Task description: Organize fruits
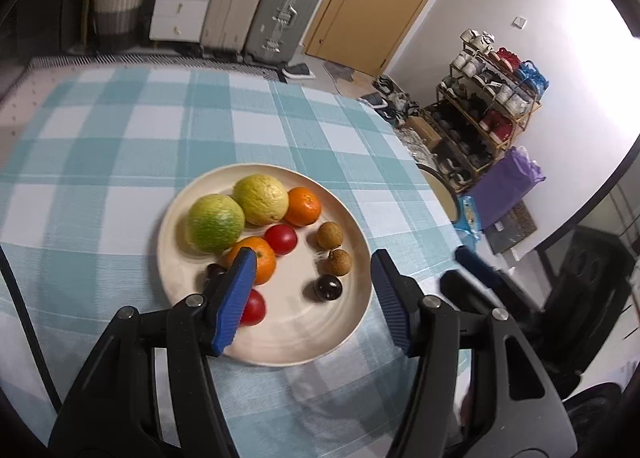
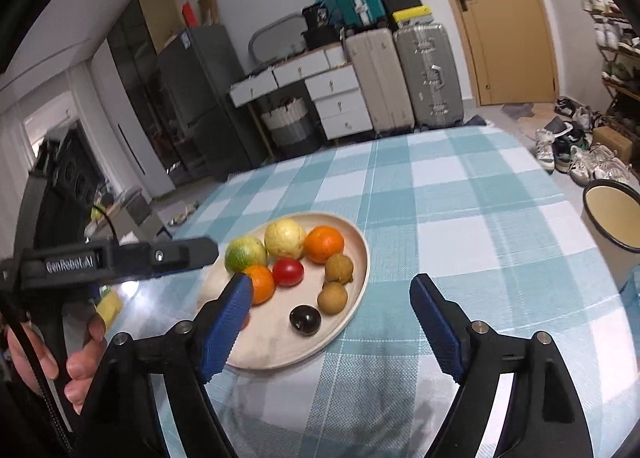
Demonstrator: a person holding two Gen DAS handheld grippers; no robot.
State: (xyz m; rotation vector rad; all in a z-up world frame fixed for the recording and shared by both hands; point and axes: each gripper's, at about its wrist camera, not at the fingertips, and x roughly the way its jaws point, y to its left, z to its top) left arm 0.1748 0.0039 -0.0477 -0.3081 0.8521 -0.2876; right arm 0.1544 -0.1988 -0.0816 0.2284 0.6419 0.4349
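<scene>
Ahead of both tongs, on the teal-and-white checked tablecloth, a round cream plate holds: two green-yellow round fruits, two oranges, two red tomatoes, two brown longans, two dark glossy plums. Left gripper half open, empty, over the plate; its body reads "GenRobot.AI". Right gripper wide open, empty, over the plate's right rim.

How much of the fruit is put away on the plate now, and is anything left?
Looks nearly done: the fruits all sit on the plate, including two oranges, two tomatoes and two brown longans. Nothing is in hand: the left tool and right tool are both open and empty. No loose fruit shows on the tablecloth.
</scene>
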